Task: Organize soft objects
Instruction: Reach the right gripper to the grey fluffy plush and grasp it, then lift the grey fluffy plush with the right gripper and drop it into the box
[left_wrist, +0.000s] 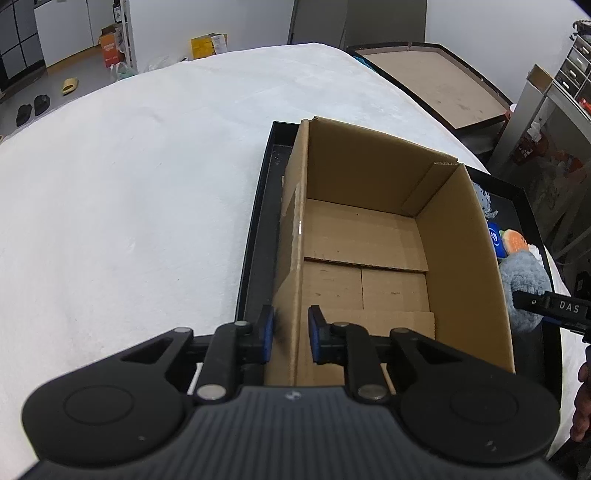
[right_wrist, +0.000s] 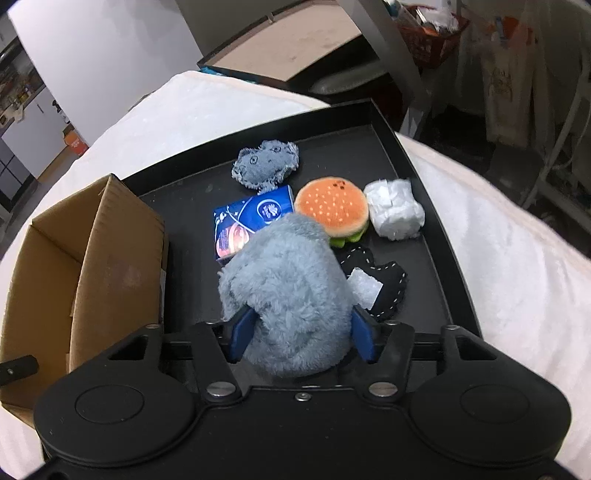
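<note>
An open cardboard box (left_wrist: 369, 236) stands empty on a black tray (left_wrist: 258, 229). My left gripper (left_wrist: 291, 334) straddles the box's left wall, one pad on each side; it looks closed on it. My right gripper (right_wrist: 301, 332) is shut on a grey-blue plush toy (right_wrist: 291, 288) and holds it over the tray (right_wrist: 417, 177), right of the box (right_wrist: 92, 258). The plush also shows in the left wrist view (left_wrist: 524, 284). On the tray lie a plush hamburger (right_wrist: 332, 208), a blue tissue pack (right_wrist: 247, 221), a denim soft piece (right_wrist: 266, 162), a white wrapped bundle (right_wrist: 393, 208) and a black stitched soft piece (right_wrist: 384, 284).
The tray lies on a white cloth-covered table (left_wrist: 129, 203). A framed board (left_wrist: 436, 74) stands beyond the table's far edge. Shelving and clutter (right_wrist: 517, 74) stand to the right, and boxes and slippers lie on the floor at the far left (left_wrist: 110, 44).
</note>
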